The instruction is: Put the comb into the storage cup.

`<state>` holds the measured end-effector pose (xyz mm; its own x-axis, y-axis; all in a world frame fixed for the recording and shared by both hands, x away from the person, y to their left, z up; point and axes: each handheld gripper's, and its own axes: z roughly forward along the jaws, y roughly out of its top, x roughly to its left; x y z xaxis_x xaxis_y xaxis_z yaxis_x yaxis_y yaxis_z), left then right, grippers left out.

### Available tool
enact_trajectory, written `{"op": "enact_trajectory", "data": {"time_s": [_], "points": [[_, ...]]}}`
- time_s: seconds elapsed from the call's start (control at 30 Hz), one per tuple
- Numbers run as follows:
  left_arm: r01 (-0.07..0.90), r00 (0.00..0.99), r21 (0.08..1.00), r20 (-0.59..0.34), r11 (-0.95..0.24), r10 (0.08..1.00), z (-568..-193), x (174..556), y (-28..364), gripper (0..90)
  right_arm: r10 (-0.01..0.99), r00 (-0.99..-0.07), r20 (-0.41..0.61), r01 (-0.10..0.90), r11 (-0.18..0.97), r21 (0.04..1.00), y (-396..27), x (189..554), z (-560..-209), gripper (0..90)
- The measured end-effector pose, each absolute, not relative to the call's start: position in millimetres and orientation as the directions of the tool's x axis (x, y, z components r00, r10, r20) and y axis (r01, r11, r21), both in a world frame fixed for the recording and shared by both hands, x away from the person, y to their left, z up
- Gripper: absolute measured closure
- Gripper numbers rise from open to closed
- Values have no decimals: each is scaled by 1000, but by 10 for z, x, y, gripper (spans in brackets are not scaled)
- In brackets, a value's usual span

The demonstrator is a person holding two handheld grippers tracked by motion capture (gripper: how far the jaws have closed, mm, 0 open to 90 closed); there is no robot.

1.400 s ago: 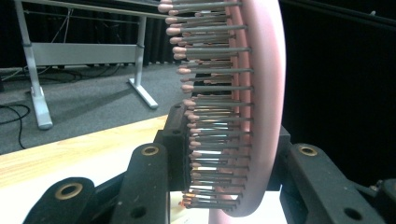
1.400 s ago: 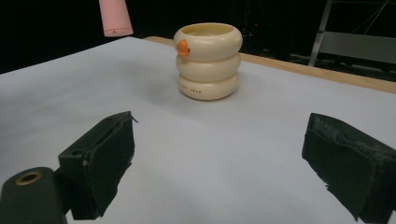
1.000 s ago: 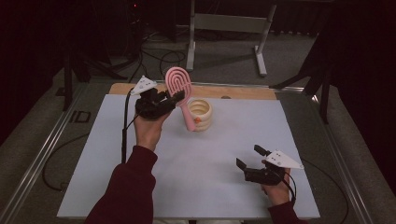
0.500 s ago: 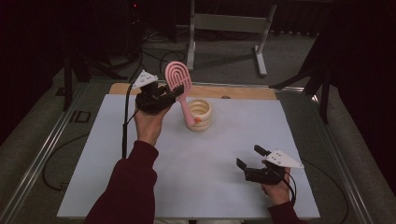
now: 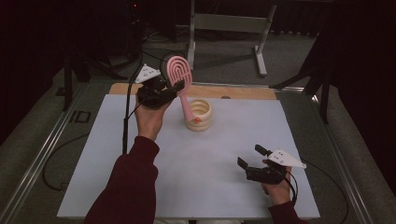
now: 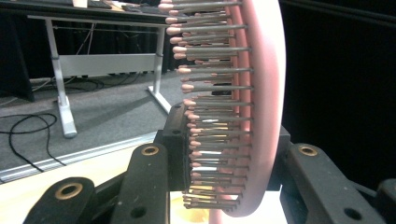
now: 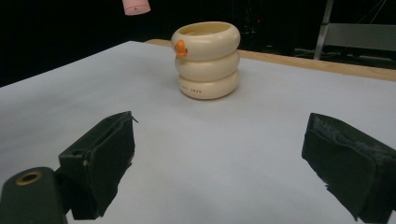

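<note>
Left gripper [image 5: 173,87], raised at eleven o'clock, pinching pink hairbrush [image 5: 180,77] by its head, handle hanging toward cream holder [image 5: 199,114] at centre. Right gripper [image 5: 252,157], at five o'clock on table [image 5: 93,163], spread, holding nothing.

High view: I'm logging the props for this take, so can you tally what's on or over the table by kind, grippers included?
Pink hairbrush: 1, clamped in the left gripper above the table
Cream ringed cup: 1, standing on the white mat
Grippers: 2, counting the right gripper, jaws apart and holding nothing
Total: 4
</note>
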<state>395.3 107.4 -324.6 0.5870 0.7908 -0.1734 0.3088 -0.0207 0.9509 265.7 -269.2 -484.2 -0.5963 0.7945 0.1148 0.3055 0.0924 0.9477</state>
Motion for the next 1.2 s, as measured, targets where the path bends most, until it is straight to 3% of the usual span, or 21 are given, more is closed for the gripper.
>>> {"op": "enact_trajectory", "data": {"time_s": [1.2], "points": [[279, 565, 957, -103, -72, 818, -3163, 4218, 809, 648, 794, -598, 110, 305, 99, 947, -2688, 2676, -4852, 95]]}}
